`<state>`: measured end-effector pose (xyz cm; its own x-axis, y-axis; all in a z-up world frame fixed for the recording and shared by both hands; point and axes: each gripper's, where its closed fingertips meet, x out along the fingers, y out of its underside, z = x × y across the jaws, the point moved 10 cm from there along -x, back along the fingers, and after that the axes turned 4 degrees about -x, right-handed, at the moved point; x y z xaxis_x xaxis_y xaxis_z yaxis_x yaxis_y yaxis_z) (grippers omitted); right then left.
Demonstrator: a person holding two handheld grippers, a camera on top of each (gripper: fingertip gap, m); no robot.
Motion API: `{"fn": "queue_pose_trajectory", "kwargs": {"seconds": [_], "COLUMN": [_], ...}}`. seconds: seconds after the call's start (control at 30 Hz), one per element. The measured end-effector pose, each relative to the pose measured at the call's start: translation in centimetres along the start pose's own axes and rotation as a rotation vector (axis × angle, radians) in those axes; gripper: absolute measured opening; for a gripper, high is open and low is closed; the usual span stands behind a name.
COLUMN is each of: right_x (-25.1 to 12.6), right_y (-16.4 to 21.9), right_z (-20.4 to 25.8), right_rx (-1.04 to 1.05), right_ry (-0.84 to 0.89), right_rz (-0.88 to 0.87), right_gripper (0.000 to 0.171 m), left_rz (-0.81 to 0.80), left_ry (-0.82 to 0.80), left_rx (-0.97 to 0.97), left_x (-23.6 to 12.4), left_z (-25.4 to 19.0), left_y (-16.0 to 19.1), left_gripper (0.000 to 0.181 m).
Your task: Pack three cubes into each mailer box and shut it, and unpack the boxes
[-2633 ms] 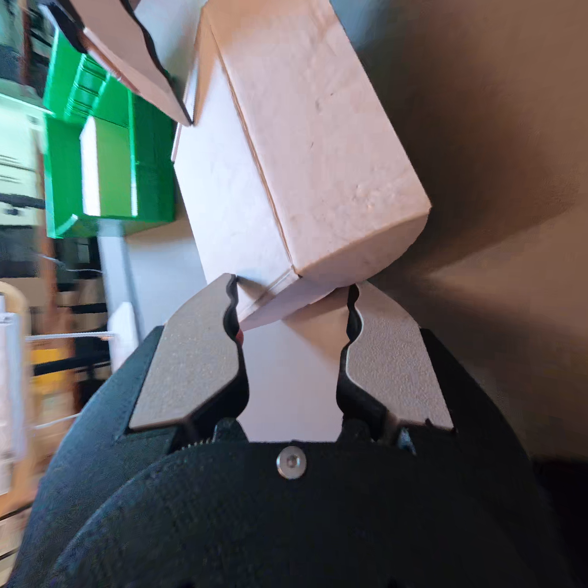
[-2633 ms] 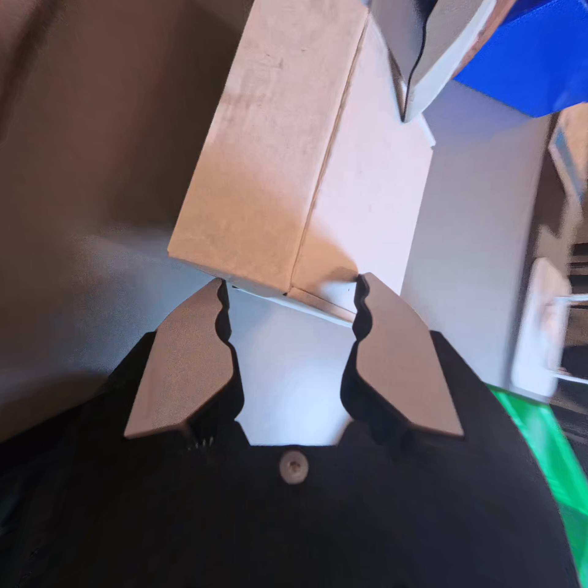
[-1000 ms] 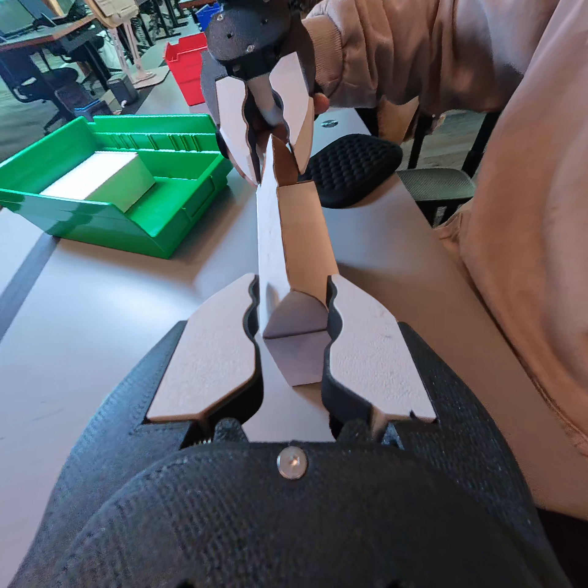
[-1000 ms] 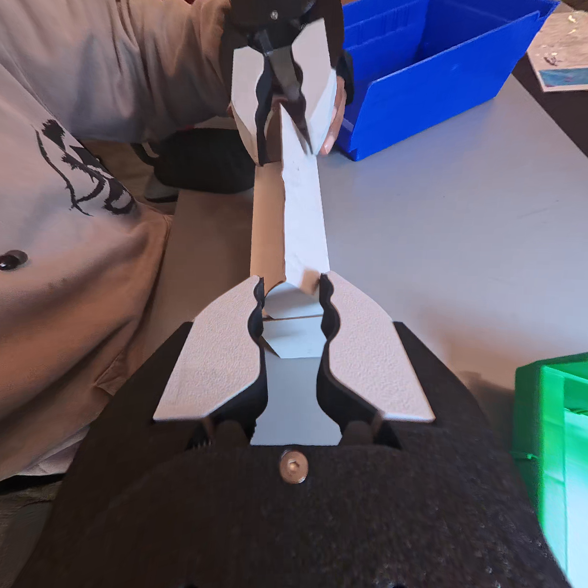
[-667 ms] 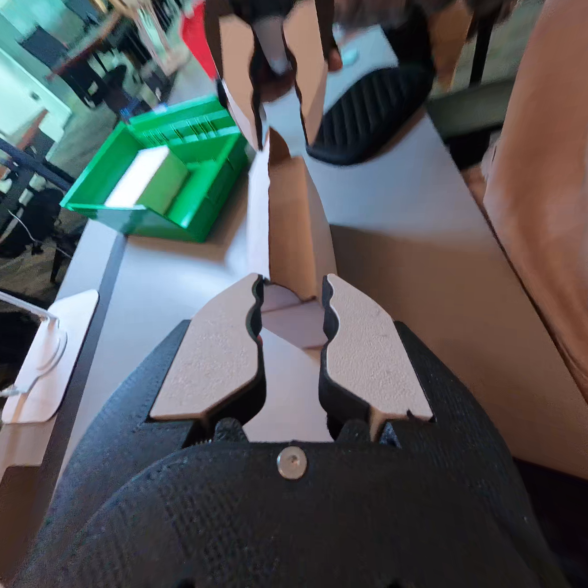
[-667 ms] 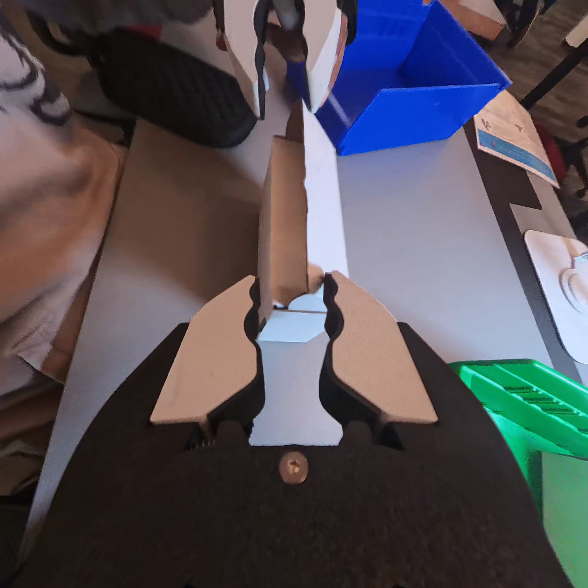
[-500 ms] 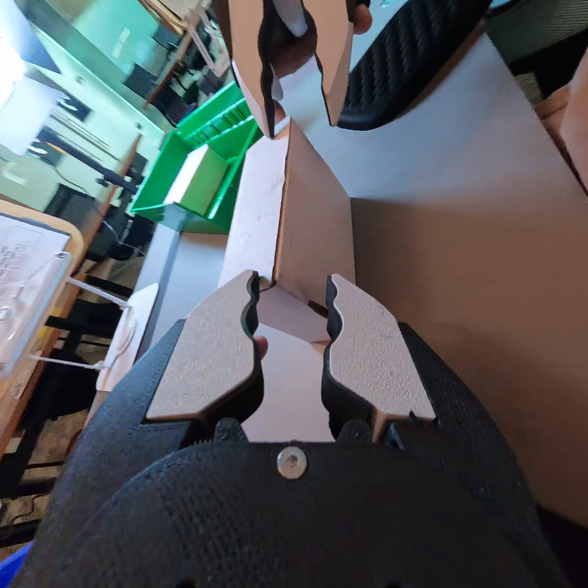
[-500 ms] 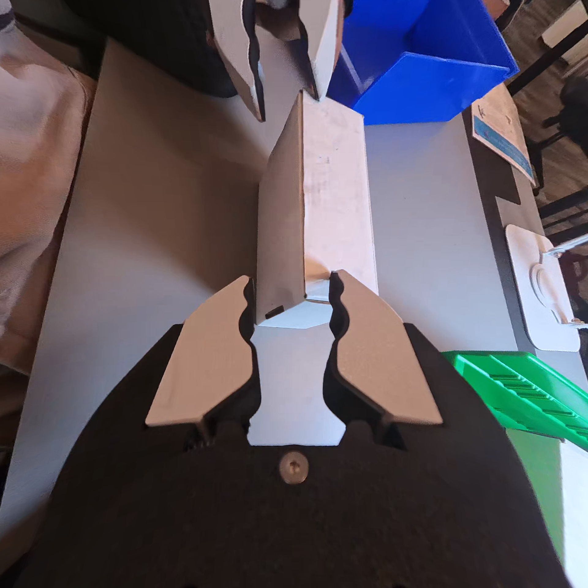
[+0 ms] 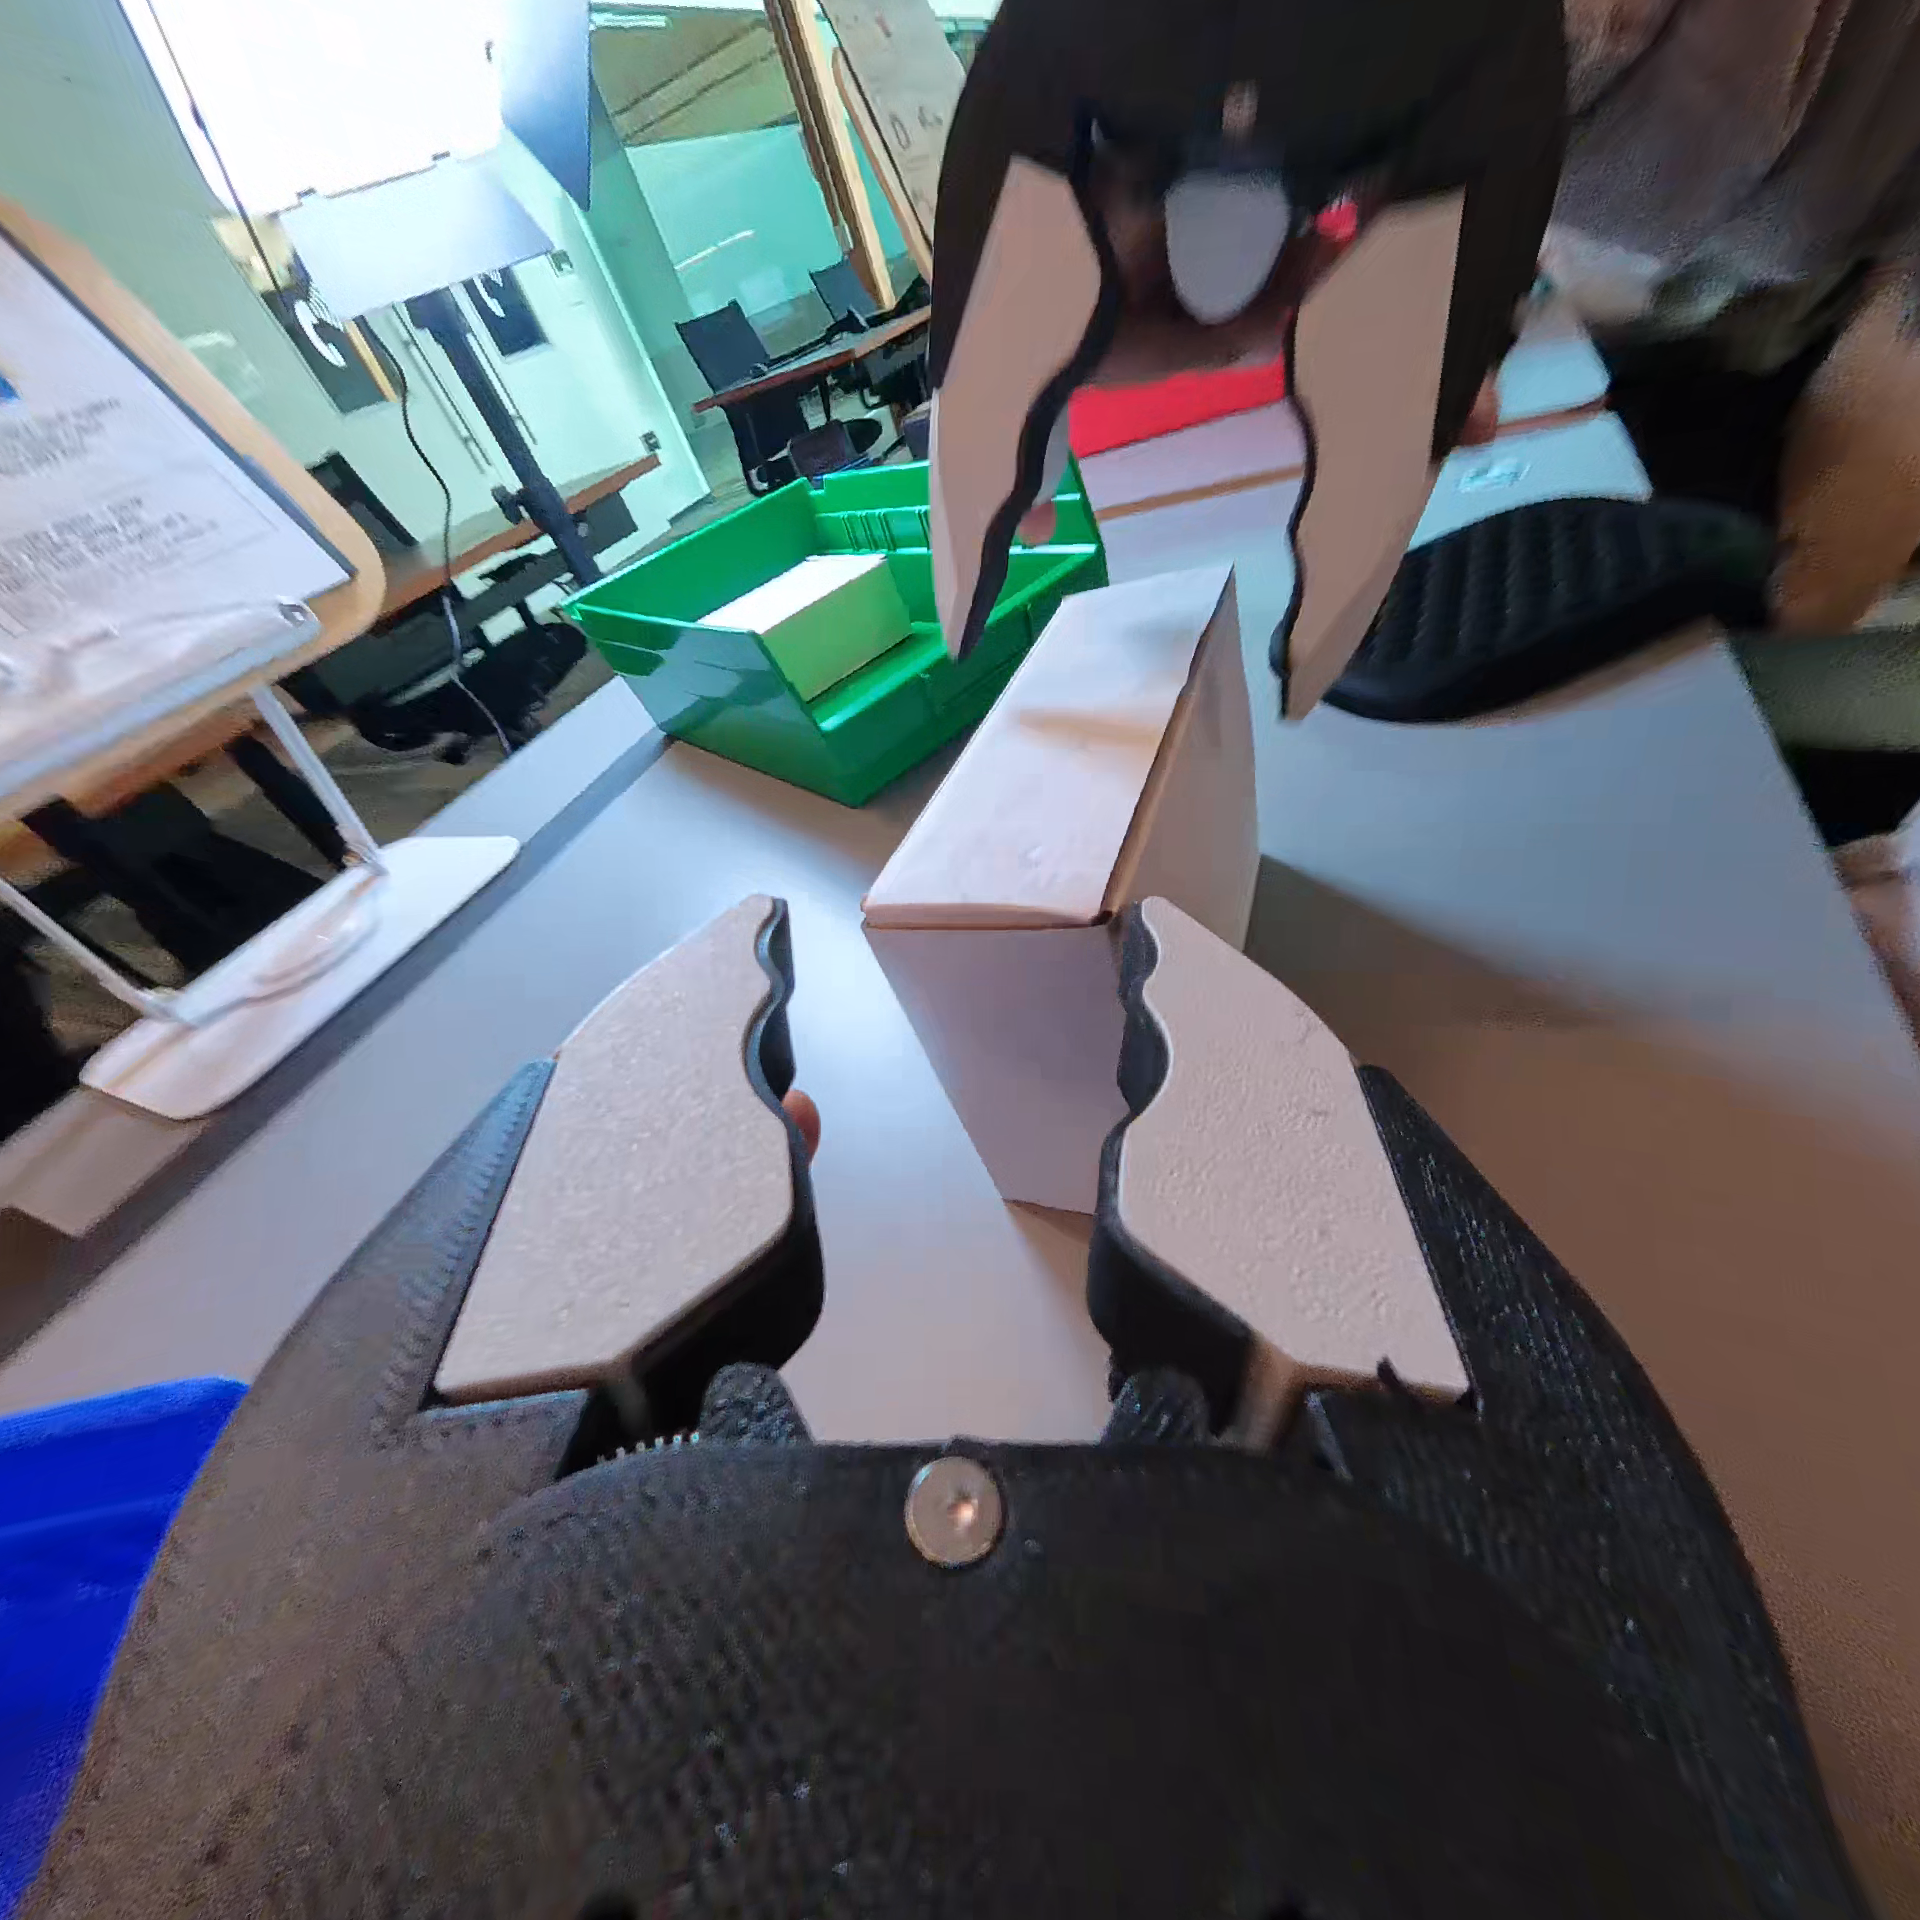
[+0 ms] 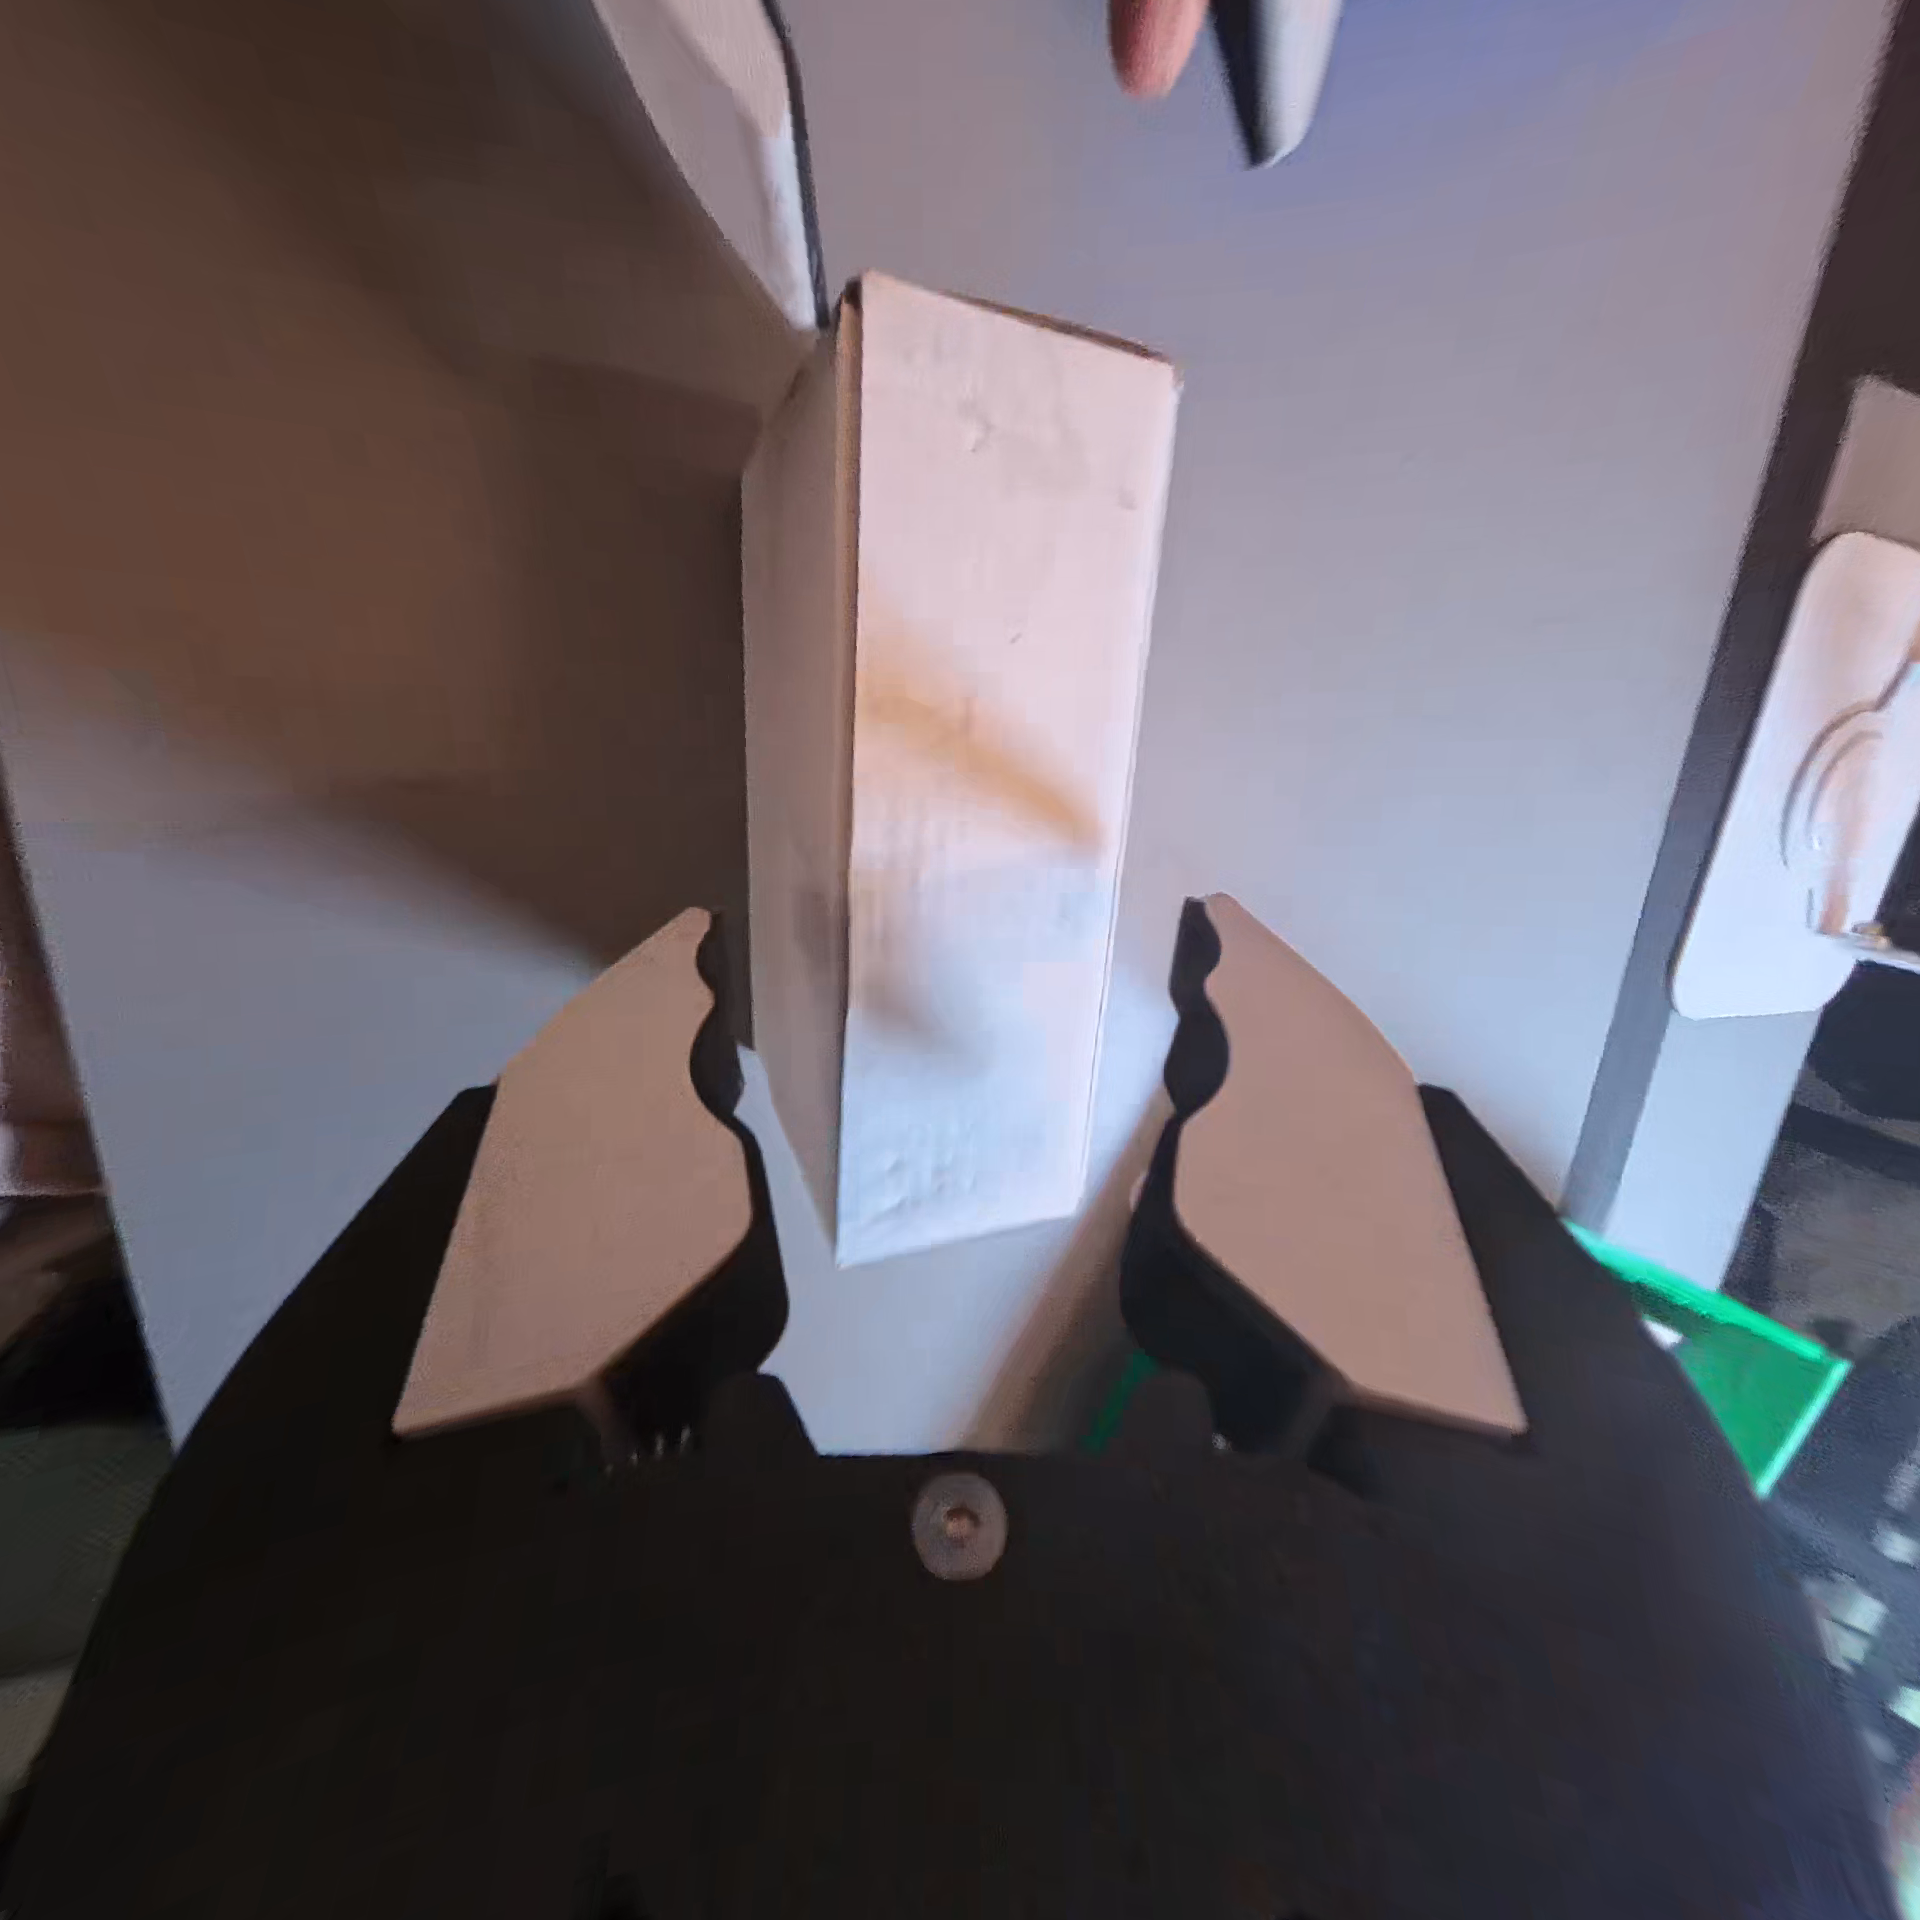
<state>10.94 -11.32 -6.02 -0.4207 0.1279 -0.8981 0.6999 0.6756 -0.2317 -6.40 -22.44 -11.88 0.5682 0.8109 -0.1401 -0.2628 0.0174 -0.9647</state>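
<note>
A white mailer box (image 9: 1060,748) lies shut on the grey table (image 9: 1507,883), lengthwise between my two grippers. My left gripper (image 9: 956,925) is open, with the box's near end between its fingertips and not clamped. My right gripper (image 9: 1122,665) hangs open over the box's far end. In the right wrist view the box (image 10: 997,727) runs away from my open right gripper (image 10: 948,920), whose fingers stand apart from its sides. The left gripper's fingers (image 10: 748,135) show at the top edge. No cubes are in view.
A green bin (image 9: 831,717) holding another white box (image 9: 821,613) stands behind the box on the left; its corner also shows in the right wrist view (image 10: 1745,1382). A red bin (image 9: 1174,400) is farther back, a blue bin (image 9: 94,1507) near left. A sign stand (image 9: 260,935) and a black chair (image 9: 1538,592) flank the table.
Both grippers were shut on the box's ends and held it up on edge. They have opened, and the box now lies flat on the table. The right gripper has lifted.
</note>
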Motion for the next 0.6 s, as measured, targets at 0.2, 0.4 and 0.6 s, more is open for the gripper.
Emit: {"fn": "queue_pose_trajectory", "kwargs": {"seconds": [0.2, 0.4, 0.6], "right_x": [2.1, -7.3, -7.3], "right_y": [-2.0, 1.3, 11.3], "right_z": [-1.2, -6.1, -9.9], "right_rx": [-0.126, -0.018, 0.055], "right_ry": [-0.037, 0.476, 0.702], "right_rz": [0.126, 0.191, 0.518], "right_gripper": [0.069, 0.068, 0.068], "left_rz": [-0.114, -0.245, -0.235], "left_ry": [-0.026, -0.086, -0.104], "left_rx": [-0.169, -0.337, -0.318], "left_x": [-2.2, -3.8, -3.8], "left_z": [1.0, 2.9, 2.8], "left_y": [-0.1, -0.5, -0.6], "left_gripper": [0.055, 0.048, 0.046]}}
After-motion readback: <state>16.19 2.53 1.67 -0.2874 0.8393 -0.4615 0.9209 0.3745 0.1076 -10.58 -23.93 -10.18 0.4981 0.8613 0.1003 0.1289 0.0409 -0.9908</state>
